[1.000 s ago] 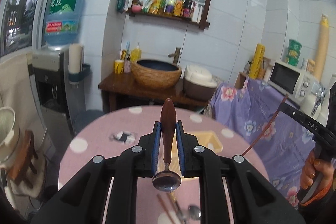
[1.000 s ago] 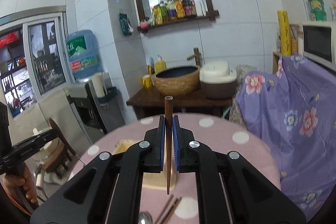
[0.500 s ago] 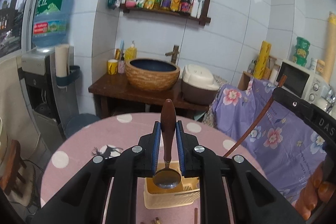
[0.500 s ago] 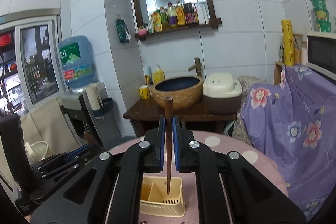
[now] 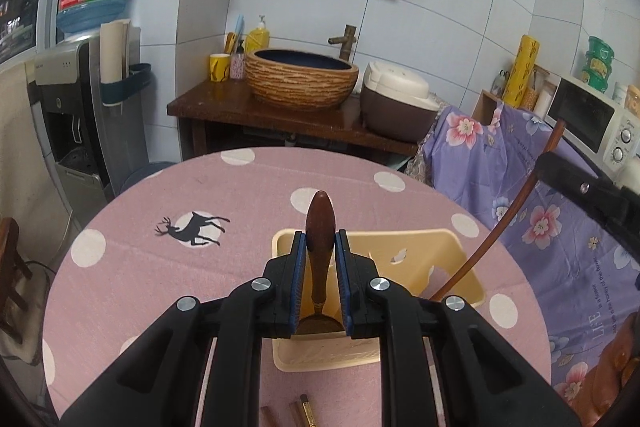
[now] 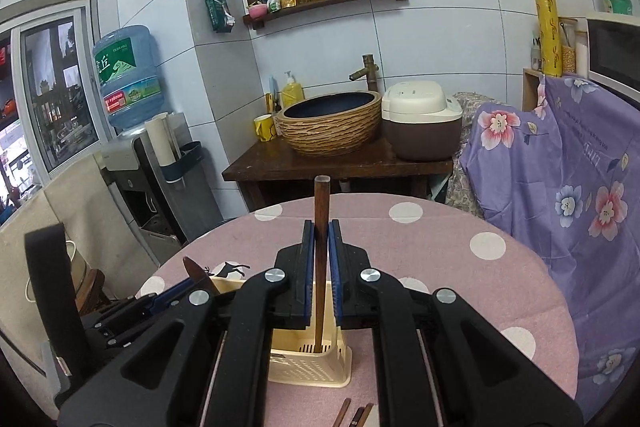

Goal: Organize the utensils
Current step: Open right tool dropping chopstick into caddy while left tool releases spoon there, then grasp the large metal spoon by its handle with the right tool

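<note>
On the pink polka-dot tabletop [image 5: 248, 195], mid-insertion over the cream utensil caddy [image 6: 316, 363]; left gripper [image 5: 320, 255] clamps a wooden-handled spoon [image 5: 319, 247], right gripper [image 6: 320, 247] a chopstick [image 6: 321, 251]; next, lower and release.

Pink polka-dot tablecloth [image 5: 248, 187], cream basket [image 5: 440, 251], purple floral cloth [image 6: 560, 155]

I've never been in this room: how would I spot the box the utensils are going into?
Find the round table with the pink cloth dotted white. Near its middle, right of a black deer print, stands a cream plastic utensil box with slotted walls. It is the only container on the table, and a brown chopstick is being lowered into it.
</note>
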